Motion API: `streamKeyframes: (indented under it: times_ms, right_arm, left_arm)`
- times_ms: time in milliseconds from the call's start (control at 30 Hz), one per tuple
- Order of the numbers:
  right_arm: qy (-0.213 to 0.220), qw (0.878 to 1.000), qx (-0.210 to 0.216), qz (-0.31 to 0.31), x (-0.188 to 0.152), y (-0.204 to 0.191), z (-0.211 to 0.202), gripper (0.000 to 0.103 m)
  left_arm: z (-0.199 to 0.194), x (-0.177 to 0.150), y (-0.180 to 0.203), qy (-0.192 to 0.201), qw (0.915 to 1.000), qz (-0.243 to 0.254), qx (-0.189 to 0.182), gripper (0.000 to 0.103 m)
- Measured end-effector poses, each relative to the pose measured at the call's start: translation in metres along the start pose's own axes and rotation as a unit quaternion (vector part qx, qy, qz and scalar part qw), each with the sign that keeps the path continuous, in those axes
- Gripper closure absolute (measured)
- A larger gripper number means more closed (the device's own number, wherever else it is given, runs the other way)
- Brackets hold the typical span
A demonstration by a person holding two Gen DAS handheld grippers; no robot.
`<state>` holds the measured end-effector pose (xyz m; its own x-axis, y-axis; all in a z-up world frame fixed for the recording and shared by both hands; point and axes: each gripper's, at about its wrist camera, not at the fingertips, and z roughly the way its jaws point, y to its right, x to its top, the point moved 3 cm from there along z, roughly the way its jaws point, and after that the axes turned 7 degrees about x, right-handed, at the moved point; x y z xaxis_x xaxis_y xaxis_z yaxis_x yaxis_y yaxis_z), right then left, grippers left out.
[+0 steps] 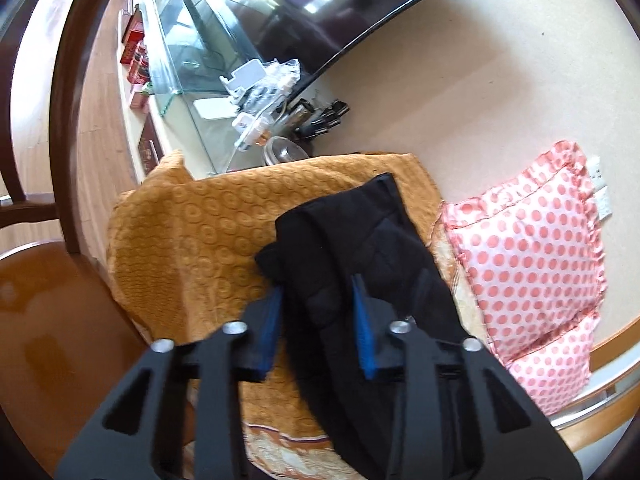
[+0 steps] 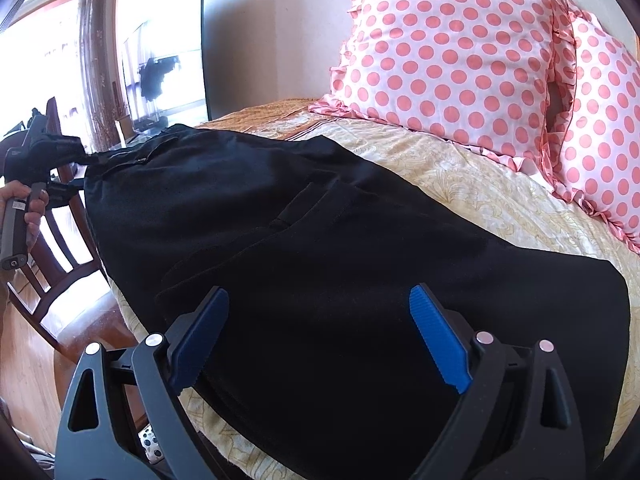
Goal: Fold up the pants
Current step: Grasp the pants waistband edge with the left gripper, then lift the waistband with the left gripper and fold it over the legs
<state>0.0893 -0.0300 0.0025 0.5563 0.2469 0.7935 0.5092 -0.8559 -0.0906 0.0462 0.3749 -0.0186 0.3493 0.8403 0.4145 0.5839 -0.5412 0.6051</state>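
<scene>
Black pants (image 2: 280, 200) lie stretched lengthwise along a bed. In the left wrist view my left gripper (image 1: 317, 286) has a bunched end of the pants (image 1: 360, 232) squeezed between its blue pads, over an orange blanket (image 1: 192, 232). The right wrist view shows that left gripper (image 2: 78, 156) at the far left edge, pinching the drawn-up far end, with a hand (image 2: 34, 204) on its handle. My right gripper (image 2: 318, 291) hovers over the near end of the pants, fingers spread wide, pressing on nothing.
Two pink-dotted pillows (image 2: 440, 48) lean against the wall at the head of the bed, one of them also seen as a pillow (image 1: 528, 248) to the right. A dark wooden chair (image 1: 60, 80) stands beside the bed. A glass table (image 1: 192, 40) with clutter and a television (image 1: 340, 12) lie beyond.
</scene>
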Motion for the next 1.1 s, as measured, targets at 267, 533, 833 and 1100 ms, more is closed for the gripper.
streamKeyframes:
  times_ms: [267, 533, 833, 1100]
  right_arm:
    - [0.022, 1.0, -0.005, 0.005, -0.006, 0.008, -0.018, 0.009]
    - [0.051, 0.997, -0.038, 0.036, -0.017, 0.038, -0.054, 0.008]
    - [0.074, 0.987, -0.102, 0.099, -0.043, 0.087, -0.103, 0.008]
    - [0.087, 0.968, -0.164, 0.167, -0.079, 0.128, -0.149, 0.006]
  left_arm:
    - [-0.022, -0.004, 0.032, 0.041, 0.9971, 0.065, -0.001, 0.091]
    - [-0.069, -0.043, 0.164, 0.087, 0.9649, 0.238, -0.068, 0.092]
    - [-0.094, -0.154, 0.307, 0.043, 0.8974, 0.387, -0.207, 0.092]
    - [-0.069, -0.309, 0.373, -0.094, 0.826, 0.463, -0.308, 0.092]
